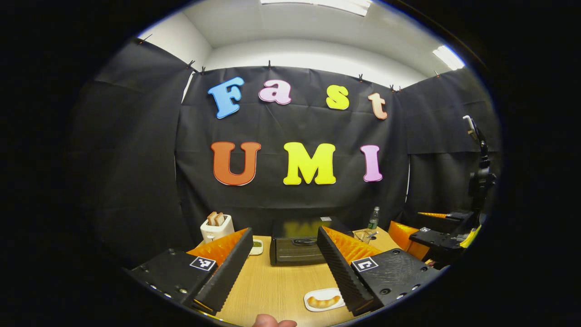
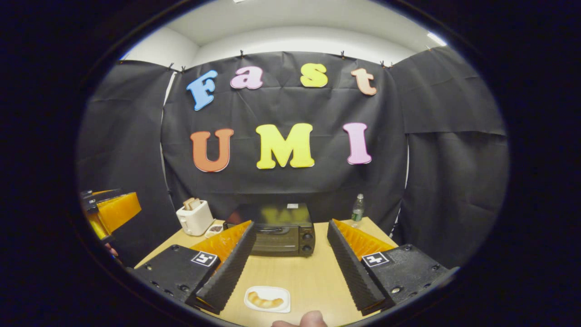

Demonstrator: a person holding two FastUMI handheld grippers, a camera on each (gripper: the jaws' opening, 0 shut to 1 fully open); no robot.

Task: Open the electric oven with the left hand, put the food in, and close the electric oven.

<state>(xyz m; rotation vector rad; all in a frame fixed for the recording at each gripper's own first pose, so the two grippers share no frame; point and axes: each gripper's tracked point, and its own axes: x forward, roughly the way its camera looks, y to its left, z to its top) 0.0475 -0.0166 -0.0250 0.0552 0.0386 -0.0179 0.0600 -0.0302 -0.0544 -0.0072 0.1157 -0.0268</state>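
Oven — black, door shut (glass front, handle on top) — both claws spread wide, empty.

You can read no text or numbers | square coded tags sit on each gripper's fingers | unreadable.

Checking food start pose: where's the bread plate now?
In the right gripper view, the bread plate sits on the table's near edge, in front of the closed oven, between the open right gripper's fingers.
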